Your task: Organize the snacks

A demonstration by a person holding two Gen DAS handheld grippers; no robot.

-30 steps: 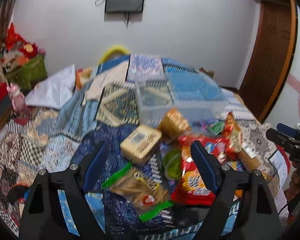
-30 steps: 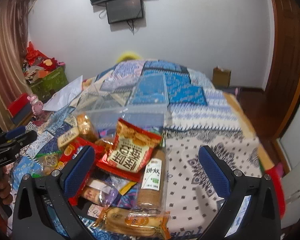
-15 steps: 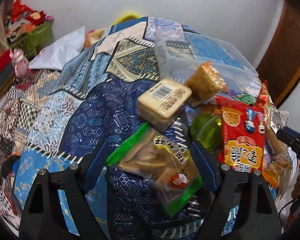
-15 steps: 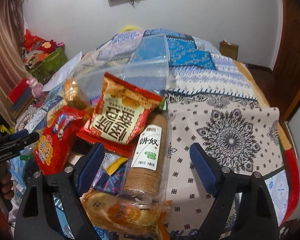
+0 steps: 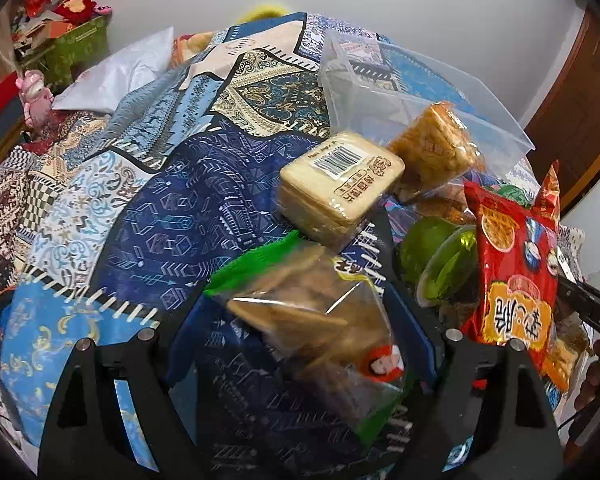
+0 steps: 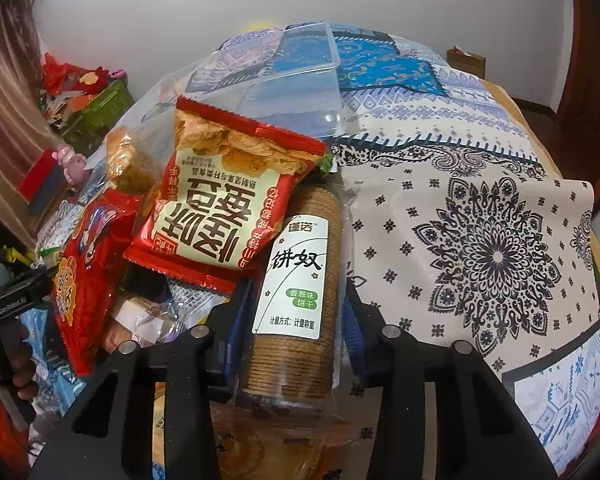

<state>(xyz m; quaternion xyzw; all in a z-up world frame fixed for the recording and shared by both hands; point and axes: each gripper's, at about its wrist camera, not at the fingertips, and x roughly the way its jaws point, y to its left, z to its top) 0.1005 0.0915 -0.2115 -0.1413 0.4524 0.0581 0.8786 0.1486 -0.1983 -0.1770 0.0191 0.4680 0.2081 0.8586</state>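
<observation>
compared with a second ago, both views sit lower and closer over the snack pile on the patchwork bed (image 5: 148, 208), with the wall screen nearly out of view. the clear plastic bin (image 5: 384, 92) lies beyond the pile. the right gripper (image 6: 290, 312), wide apart a second ago, has drawn in around the clear sleeve of round biscuits (image 6: 296, 300); its fingers (image 6: 352, 320) are closing, with the sleeve between them and the blue pads right against its sides. a red and cream chip bag (image 6: 224, 196) lies over the sleeve's far end. the left gripper (image 5: 300, 340) is released, unchanged in width, and the green-edged cracker pack (image 5: 316, 320) lies between its fingers (image 5: 420, 336) but is not squeezed.
</observation>
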